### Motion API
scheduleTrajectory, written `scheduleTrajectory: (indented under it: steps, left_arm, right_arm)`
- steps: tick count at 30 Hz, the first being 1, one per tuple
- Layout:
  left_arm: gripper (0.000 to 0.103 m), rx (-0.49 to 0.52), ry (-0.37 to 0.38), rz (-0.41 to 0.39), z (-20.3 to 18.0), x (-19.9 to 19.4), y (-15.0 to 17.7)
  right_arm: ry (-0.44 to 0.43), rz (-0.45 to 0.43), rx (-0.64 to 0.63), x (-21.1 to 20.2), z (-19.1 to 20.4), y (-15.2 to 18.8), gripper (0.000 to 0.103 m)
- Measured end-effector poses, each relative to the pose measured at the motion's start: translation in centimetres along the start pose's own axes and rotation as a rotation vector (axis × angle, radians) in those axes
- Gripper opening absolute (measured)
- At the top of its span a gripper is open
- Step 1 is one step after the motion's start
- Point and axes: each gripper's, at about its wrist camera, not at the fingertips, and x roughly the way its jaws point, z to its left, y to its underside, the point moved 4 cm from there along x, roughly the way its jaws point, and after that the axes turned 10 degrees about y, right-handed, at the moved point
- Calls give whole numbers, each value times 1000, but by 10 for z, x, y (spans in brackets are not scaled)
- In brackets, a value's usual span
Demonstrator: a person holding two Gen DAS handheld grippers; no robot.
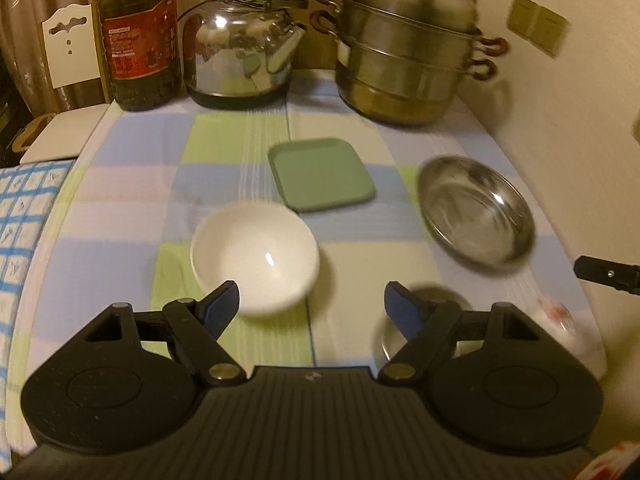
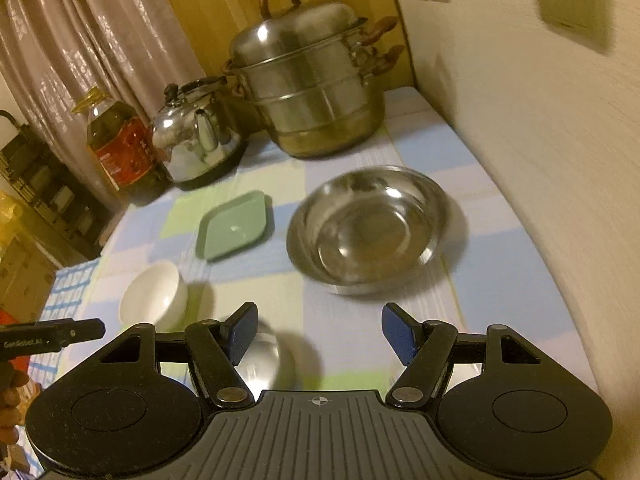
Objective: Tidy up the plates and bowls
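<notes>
Both the left gripper [image 1: 312, 304] and right gripper [image 2: 319, 332] are held wide open over the bench [image 1: 120, 200], nothing grasped, white bowl [image 1: 256, 256] just ahead.

Warm yellowish light is falling on a cream wall [image 2: 520, 160] running along the right. Pleated curtains [image 2: 80, 60] are hanging far left, and what may be switch plates [image 1: 538, 26] are showing blurred on the wall.
</notes>
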Motion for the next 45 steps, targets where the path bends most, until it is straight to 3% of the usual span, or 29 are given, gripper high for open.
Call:
scheduleTrajectory:
  steps: [10,20,23,34,45]
  left_arm:
    - [68,14,22,33,48,75,-72]
    - [56,51,45,125,86,156,-112]
    - [50,44,61,158,93,177,-119]
    - [36,35,98,239,94,230,-122]
    - [21,0,105,267,97,245,-115]
  right_arm:
    - [-53,20,-66,85,42,-56,69]
    - [-97,83,-140,168,88,-84,69]
    - [-102,117,-164,195,100,-88,56]
    - [-57,198,-222,271,119,-93,37]
    - [-41,243,-227,296,122,-86,18]
